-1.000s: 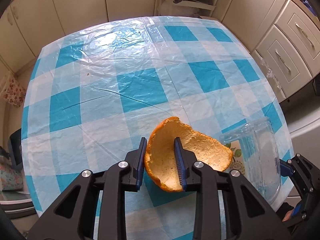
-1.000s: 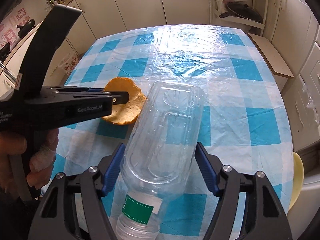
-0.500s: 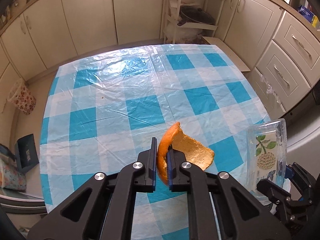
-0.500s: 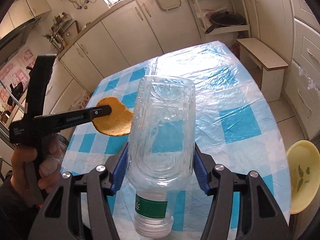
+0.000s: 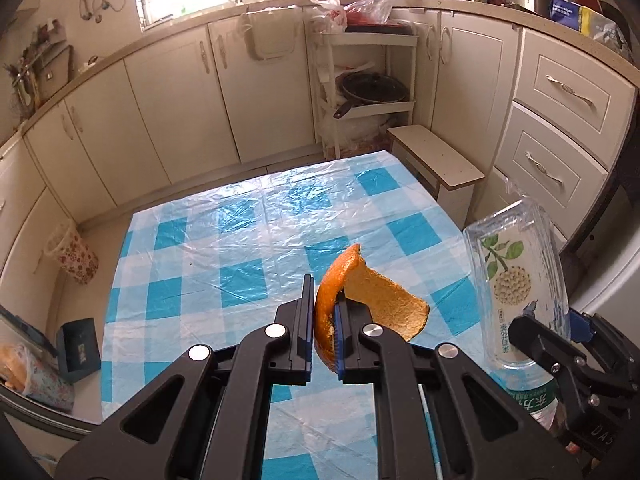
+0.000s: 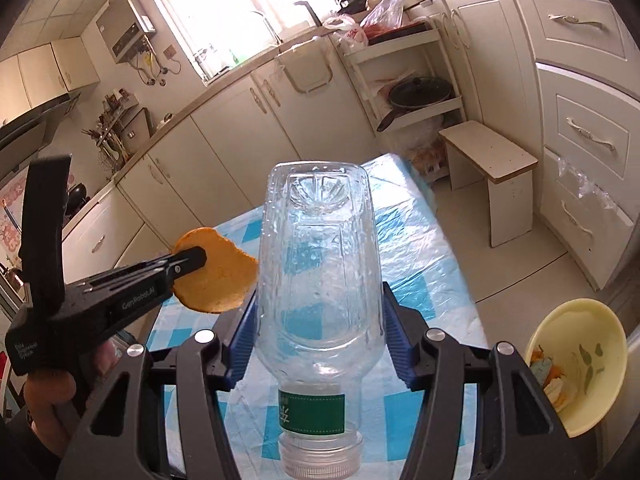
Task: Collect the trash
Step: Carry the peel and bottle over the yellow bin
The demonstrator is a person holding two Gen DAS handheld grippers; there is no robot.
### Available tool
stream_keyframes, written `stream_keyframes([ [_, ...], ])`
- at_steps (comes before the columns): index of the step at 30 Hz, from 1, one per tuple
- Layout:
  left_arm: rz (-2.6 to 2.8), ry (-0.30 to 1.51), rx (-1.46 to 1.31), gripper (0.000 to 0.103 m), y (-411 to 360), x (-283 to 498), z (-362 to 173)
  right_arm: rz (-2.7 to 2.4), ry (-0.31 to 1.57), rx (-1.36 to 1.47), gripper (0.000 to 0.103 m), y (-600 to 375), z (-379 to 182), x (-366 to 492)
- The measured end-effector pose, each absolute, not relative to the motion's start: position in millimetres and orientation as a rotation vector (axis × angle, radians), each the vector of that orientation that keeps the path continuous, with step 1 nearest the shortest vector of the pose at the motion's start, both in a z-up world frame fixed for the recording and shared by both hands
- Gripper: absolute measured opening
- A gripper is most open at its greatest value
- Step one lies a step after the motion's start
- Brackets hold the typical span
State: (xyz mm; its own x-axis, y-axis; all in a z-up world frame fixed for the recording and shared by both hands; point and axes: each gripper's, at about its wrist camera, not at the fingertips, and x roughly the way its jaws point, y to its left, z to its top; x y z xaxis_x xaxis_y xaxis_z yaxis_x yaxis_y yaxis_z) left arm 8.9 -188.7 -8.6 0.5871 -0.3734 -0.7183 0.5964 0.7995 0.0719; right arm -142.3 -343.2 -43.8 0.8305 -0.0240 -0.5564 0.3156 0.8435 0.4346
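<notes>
The left gripper (image 5: 323,320) is pinching a curved orange peel (image 5: 372,300), bright orange outside and pale and pithy inside, holding it above the blue-checked tablecloth (image 5: 240,248). To its right, the right gripper (image 6: 316,332) is clamping a clear, empty plastic bottle (image 6: 320,280), green label and neck nearest the camera, base pointing away. At far right, a yellow bowl (image 6: 580,360) is holding scraps.
</notes>
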Motion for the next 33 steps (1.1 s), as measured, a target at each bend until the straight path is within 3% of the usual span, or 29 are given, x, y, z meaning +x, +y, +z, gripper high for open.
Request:
stream_keyframes([
  [19, -0.706, 0.647, 0.426, 0.008, -279.5, -75.8, -9.5, -0.318, 0.378, 0.559, 0.056, -404.0, -18.8, -218.0],
  [33, -0.807, 0.680, 0.514, 0.008, -350.7, -116.8, -47.1, -0.514, 0.450, 0.626, 0.056, -479.8, -79.1, -281.2],
])
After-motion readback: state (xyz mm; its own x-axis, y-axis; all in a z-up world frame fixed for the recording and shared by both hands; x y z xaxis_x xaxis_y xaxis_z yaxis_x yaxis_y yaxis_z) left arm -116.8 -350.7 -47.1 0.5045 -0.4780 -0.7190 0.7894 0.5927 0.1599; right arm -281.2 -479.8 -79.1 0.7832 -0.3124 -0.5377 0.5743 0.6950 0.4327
